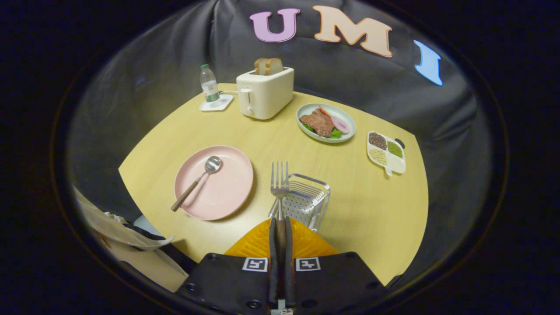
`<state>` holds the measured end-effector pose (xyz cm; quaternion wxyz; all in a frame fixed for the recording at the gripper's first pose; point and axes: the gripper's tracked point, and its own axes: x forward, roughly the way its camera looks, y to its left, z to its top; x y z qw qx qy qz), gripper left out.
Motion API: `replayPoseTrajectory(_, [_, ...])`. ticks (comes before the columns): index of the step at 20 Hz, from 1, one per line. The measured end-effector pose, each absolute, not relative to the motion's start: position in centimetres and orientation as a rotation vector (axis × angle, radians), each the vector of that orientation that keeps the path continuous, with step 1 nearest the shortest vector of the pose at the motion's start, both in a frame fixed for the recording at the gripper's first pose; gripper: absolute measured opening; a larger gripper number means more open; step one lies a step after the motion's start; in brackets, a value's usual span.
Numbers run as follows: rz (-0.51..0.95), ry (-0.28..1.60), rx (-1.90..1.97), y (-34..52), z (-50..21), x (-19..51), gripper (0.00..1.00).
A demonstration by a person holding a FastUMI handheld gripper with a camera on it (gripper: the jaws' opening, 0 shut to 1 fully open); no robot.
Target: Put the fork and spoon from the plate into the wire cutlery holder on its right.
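Gripper [280,227] at bottom centre pinching the fork [279,186] by its dark handle, tines up over the wire cutlery holder [306,201]; fork looks light, stiff, slick, best held mid-handle; spoon [197,180] lies on pink plate [227,192], centre-left.

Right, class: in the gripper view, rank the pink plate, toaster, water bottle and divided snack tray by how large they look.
1. Pink plate, though it sits nearer the camera.
2. Toaster.
3. Divided snack tray.
4. Water bottle, the farthest, so its rank is less sure.
The hand-held gripper holds the fork.
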<state>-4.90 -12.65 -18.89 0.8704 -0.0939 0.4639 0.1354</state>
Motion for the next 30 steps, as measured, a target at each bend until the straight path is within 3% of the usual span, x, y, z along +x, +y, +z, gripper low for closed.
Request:
replayPoseTrajectory(21, [0.353,1.350,-0.310,-15.4,-22.7,-4.8,0.09])
replayPoseTrajectory(30, [0.360,1.404,-0.315,-14.8,-22.4,-3.2,0.13])
